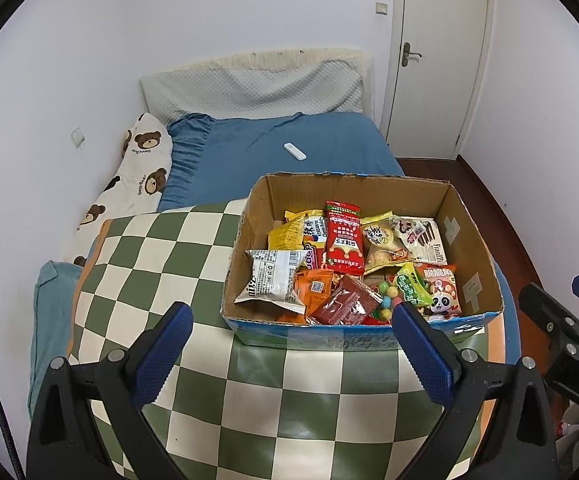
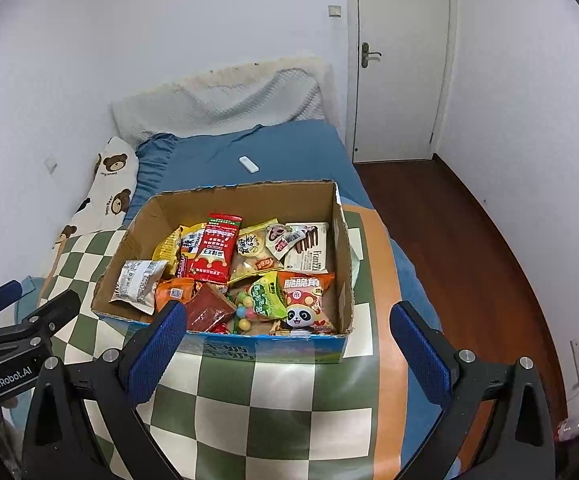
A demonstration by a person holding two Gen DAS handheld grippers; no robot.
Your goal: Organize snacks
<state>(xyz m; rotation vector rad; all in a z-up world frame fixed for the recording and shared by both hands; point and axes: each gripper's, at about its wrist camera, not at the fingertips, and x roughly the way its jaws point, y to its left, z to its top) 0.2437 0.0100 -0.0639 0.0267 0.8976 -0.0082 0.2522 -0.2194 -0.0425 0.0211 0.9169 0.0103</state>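
Note:
An open cardboard box (image 1: 469, 216) (image 2: 341, 240) sits on a green-and-white checked quilt (image 1: 161, 264) (image 2: 273, 412) on the bed. It holds several snack packets: a red packet (image 1: 343, 238) (image 2: 214, 250), a white packet (image 1: 275, 280) (image 2: 137, 282), a panda packet (image 1: 441, 290) (image 2: 307, 300), a dark red packet (image 1: 345, 300) (image 2: 207, 308). My left gripper (image 1: 291, 334) is open and empty, just before the box's near wall. My right gripper (image 2: 289, 332) is open and empty, at the box's near edge. Each gripper shows at the edge of the other's view.
A white remote (image 1: 294, 151) (image 2: 248, 165) lies on the blue sheet (image 1: 257, 152) beyond the box. A bear-print pillow (image 1: 129, 184) lies along the left wall. A closed white door (image 2: 401, 60) and wooden floor (image 2: 469, 248) are to the right.

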